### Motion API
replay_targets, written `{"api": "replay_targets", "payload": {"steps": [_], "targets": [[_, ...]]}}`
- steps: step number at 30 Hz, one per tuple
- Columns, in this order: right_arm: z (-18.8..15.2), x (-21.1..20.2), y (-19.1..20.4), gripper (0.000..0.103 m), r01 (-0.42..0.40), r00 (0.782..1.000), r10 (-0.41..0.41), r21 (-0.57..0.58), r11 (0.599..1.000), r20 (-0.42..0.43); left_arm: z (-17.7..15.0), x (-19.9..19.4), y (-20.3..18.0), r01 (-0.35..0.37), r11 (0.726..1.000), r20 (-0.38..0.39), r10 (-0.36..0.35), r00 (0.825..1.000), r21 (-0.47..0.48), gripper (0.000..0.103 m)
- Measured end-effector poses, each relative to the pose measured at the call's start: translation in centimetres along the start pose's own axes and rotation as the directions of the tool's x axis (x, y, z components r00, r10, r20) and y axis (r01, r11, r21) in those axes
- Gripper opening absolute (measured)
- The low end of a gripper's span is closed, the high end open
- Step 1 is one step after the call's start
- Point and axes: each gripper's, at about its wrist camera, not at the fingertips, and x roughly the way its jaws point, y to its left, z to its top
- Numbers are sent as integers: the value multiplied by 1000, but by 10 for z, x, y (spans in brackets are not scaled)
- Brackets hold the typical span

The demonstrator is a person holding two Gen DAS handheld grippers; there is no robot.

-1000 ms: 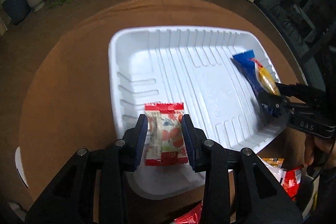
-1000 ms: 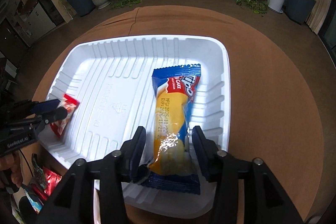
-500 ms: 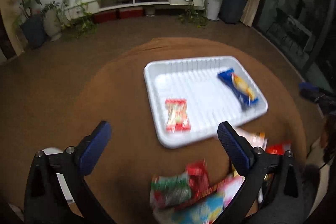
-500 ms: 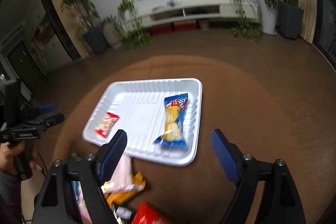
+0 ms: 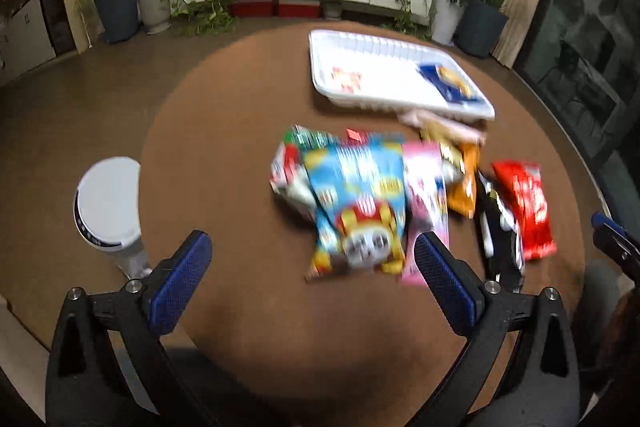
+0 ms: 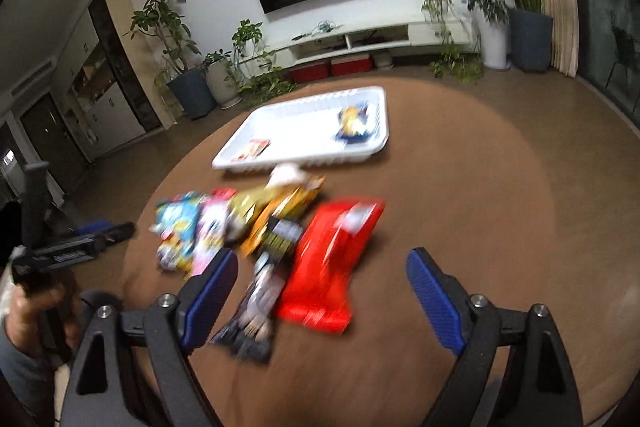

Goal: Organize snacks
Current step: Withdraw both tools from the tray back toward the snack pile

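Note:
A white tray (image 5: 400,99) at the far side of the round brown table holds a small red-and-white snack packet (image 5: 347,79) and a blue cake bar (image 5: 450,83); the tray also shows in the right wrist view (image 6: 304,131). A pile of snack bags lies in front of it: a blue cartoon bag (image 5: 356,199), a pink packet (image 5: 426,195), an orange packet (image 5: 462,171), a black packet (image 5: 500,227) and a red bag (image 5: 524,203). My left gripper (image 5: 312,279) is open and empty above the near table. My right gripper (image 6: 320,287) is open and empty over the red bag (image 6: 332,259).
A white round lid-like object (image 5: 108,203) stands on a stand left of the table. Potted plants and a low white TV shelf line the far wall. The left hand-held gripper shows at the left edge of the right wrist view (image 6: 72,251).
Both grippers let go of their packets in the tray, opened wide and pulled back toward the near side of the table. The snack pile has come into view.

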Motion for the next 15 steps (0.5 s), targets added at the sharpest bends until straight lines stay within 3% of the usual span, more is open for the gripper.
{"api": "replay_targets", "payload": {"steps": [5, 11, 15], "targets": [[-26, 7, 19, 76, -20, 997, 21, 14, 1000, -70, -25, 7, -15, 25, 999, -15, -24, 1000, 34, 102], [-30, 21, 30, 65, -20, 993, 22, 15, 1000, -118, -18, 2, -19, 26, 998, 16, -27, 1000, 62, 101], [-30, 27, 42, 64, -38, 990, 37, -9, 999, -133, -5, 7, -16, 29, 998, 0, -30, 1000, 57, 84]]}}
